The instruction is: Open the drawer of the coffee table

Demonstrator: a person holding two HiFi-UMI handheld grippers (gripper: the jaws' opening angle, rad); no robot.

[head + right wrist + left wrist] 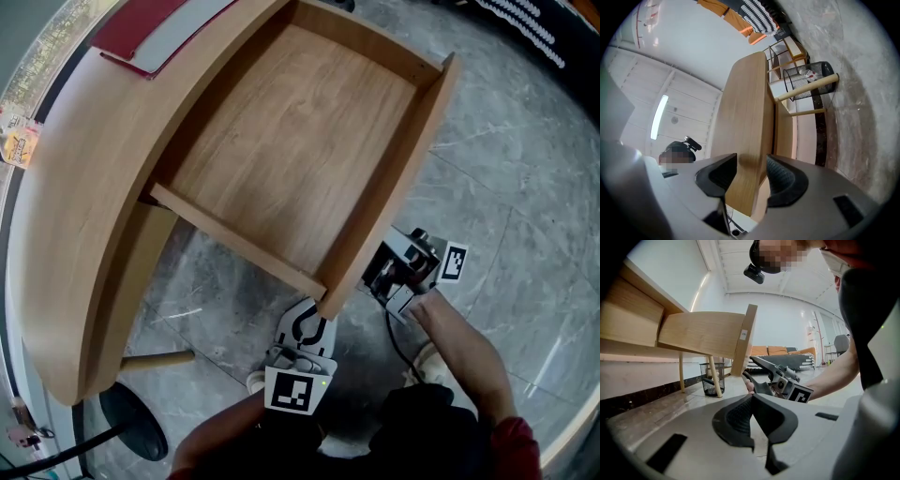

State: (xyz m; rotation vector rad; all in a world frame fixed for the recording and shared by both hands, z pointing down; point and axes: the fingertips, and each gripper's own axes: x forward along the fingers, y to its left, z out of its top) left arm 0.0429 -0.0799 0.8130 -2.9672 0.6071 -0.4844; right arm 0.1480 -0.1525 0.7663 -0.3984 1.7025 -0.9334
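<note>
- The drawer [300, 141] stands pulled well out of the desk [84, 187] towards the person. It is empty and its floor is bare wood.
- The right hand-held gripper [752, 165] comes up from below and pinches the drawer front [394, 178] at its lower edge. The board fills the gap between the two pads.
- The left hand-held gripper [751, 398] is pressed together on nothing. It waits low, just beside the near corner of the drawer front.
- The opening looks nearly done. Any last pull should run straight along the drawer's sides, with no lift or twist, and stop before the box leaves the desk.
- The pads should part fully before the right hand drops away, so the board is not dragged sideways.
- The idle left tool sits close under the drawer's near corner. It may need to drop back if the drawer comes out further.
- A cable [398, 349] trails on the floor [525, 187] behind the right hand and could snag when the hand steps back.
- A red-and-white flat item [155, 28] lies at the desk's far corner, clear of the drawer.
- A wire waste basket [711, 378] stands by a desk leg [715, 376], well apart from both tools.
</note>
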